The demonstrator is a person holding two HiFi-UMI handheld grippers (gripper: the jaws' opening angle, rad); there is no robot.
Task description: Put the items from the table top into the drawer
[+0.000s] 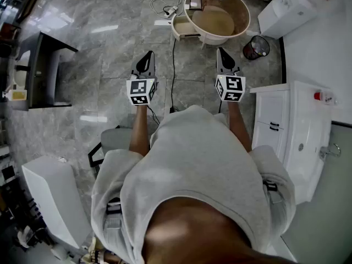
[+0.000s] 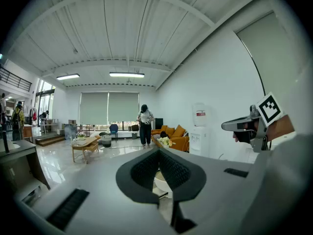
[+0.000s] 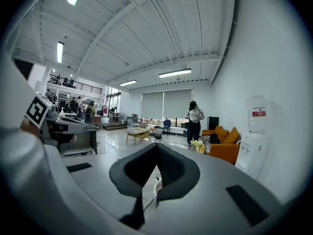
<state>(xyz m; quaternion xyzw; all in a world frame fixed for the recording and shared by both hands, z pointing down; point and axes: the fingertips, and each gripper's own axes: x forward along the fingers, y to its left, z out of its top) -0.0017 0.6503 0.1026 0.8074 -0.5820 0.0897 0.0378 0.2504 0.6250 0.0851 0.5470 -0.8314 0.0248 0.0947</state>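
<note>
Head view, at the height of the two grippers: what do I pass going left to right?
black desk → left gripper → right gripper → white cabinet. The round table and the waste bin are left out, since they overlap these.

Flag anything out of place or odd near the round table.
Nothing looks spilled or broken. The round table has its drawer pulled out, and a loose black cable runs across the floor between it and the person, a possible trip hazard. The left gripper and right gripper are shut and empty.
</note>
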